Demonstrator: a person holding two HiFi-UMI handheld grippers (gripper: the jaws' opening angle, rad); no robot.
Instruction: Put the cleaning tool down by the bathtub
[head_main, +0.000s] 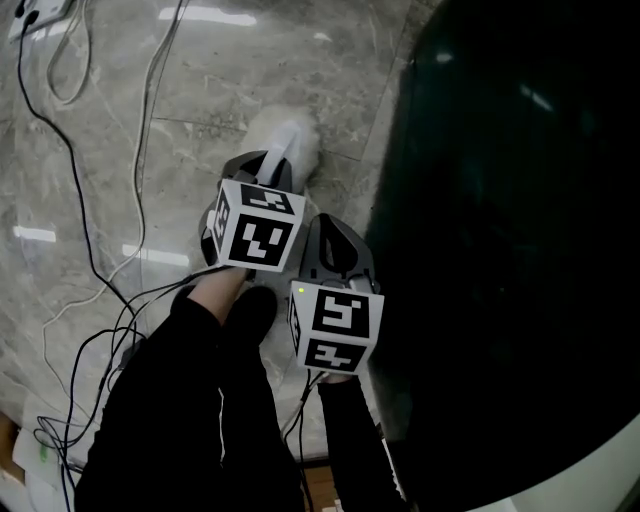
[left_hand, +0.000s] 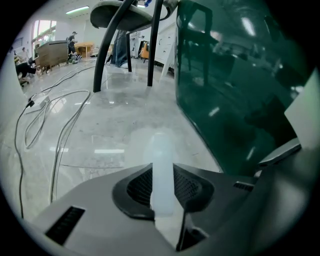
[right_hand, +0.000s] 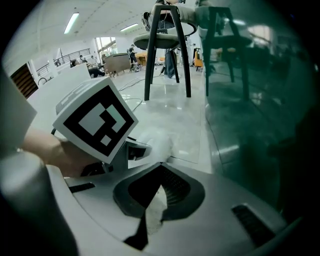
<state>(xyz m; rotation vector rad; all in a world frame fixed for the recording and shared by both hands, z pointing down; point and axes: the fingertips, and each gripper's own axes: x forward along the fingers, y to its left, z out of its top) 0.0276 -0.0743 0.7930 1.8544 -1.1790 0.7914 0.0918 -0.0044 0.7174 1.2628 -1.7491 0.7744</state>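
While the left gripper (head_main: 272, 166) points steeply down at the marble floor (head_main: 190, 100), its jaws are clamped on the pale handle (left_hand: 162, 172) of the cleaning tool (head_main: 288, 140); the handle runs straight out between the ribbed pads, and the tool's white fluffy head (head_main: 292, 135) sits low over the floor, just beside the dark green wall of the bathtub (head_main: 500, 250); whether the head touches the floor I cannot tell; the right gripper (head_main: 326, 225) is just behind and to the right of the left one, nearer the tub wall, with its jaws narrow and pinching a rough white wad (right_hand: 155, 210); whether that wad belongs to the tool I cannot tell; from the right gripper view the left gripper's marker cube (right_hand: 95, 122) fills the near left, with the fluffy head beyond it; thin cables (head_main: 100, 260) trail over the floor toward its left edge; a dark-legged stool (left_hand: 125, 20) stands further off on the floor.
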